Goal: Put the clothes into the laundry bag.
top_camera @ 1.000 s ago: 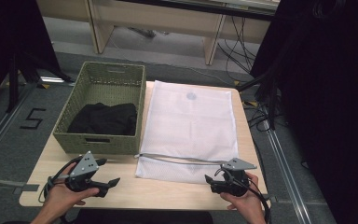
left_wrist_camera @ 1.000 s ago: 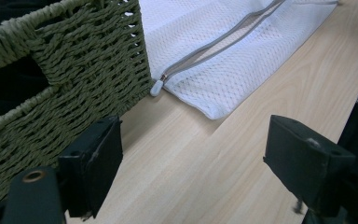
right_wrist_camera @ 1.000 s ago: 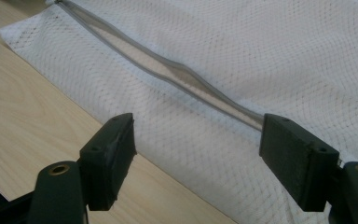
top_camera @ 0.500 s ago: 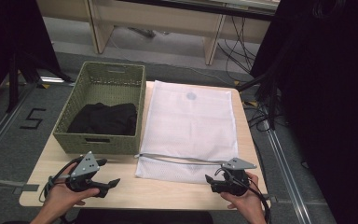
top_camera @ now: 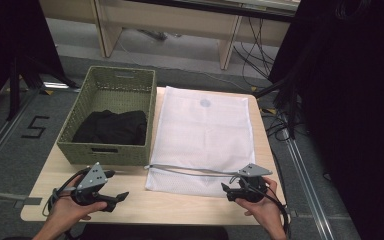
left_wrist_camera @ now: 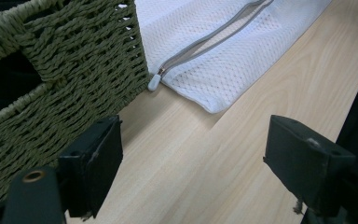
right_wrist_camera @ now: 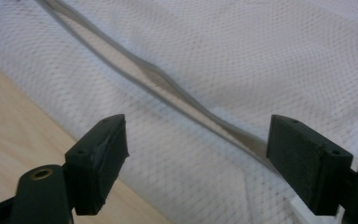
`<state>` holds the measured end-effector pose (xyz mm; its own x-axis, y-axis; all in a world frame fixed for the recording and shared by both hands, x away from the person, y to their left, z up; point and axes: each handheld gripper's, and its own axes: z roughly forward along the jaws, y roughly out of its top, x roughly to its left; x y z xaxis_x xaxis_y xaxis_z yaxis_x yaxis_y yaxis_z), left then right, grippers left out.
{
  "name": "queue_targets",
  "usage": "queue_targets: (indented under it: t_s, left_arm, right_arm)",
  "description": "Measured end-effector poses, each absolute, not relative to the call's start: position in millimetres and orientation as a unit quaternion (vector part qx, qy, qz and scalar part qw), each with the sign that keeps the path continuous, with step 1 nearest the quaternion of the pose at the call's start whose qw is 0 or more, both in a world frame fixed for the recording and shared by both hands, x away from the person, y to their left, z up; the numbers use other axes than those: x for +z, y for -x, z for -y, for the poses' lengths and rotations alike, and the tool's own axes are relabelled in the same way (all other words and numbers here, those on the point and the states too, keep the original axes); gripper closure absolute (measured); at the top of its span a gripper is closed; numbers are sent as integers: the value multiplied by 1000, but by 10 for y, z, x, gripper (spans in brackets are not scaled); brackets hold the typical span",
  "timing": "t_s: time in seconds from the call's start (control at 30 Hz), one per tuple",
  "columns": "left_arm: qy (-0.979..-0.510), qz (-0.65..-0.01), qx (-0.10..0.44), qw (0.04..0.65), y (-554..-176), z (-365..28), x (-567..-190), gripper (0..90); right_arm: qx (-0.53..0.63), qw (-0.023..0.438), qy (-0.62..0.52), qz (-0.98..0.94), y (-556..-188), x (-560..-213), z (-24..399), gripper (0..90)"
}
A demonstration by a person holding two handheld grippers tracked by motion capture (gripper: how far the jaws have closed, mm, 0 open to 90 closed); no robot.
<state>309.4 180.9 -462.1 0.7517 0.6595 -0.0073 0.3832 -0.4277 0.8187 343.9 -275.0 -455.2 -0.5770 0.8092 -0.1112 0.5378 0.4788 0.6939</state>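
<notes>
A white mesh laundry bag (top_camera: pixel 205 135) lies flat on the wooden table (top_camera: pixel 180 205), its grey zipper (top_camera: pixel 195 171) running along the near edge. The zipper pull (left_wrist_camera: pixel 154 83) rests at the bag's left corner, beside the woven green basket (top_camera: pixel 106 154). Dark clothing (top_camera: pixel 111 126) lies inside the basket. My left gripper (top_camera: pixel 116 186) hovers open over bare wood near the basket's front corner, nothing between its jaws (left_wrist_camera: pixel 193 140). My right gripper (top_camera: pixel 228 190) is open at the bag's near right corner, its jaws straddling the zipper (right_wrist_camera: pixel 168 88) without touching it (right_wrist_camera: pixel 198 135).
The basket wall (left_wrist_camera: pixel 65 79) stands close to the left gripper's left jaw. The table's near edge (top_camera: pixel 145 220) runs just below both hands. Cables (top_camera: pixel 275 125) and dark equipment crowd the floor to the right of the table.
</notes>
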Motion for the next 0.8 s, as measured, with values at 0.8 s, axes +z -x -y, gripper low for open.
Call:
queue_targets:
  t_s: [0.8]
  left_arm:
    - [-838,-296,163,429,-3127,-1828,-4630,181]
  right_arm:
    - [257,213,-356,-873,-4148,-4805,2301,250]
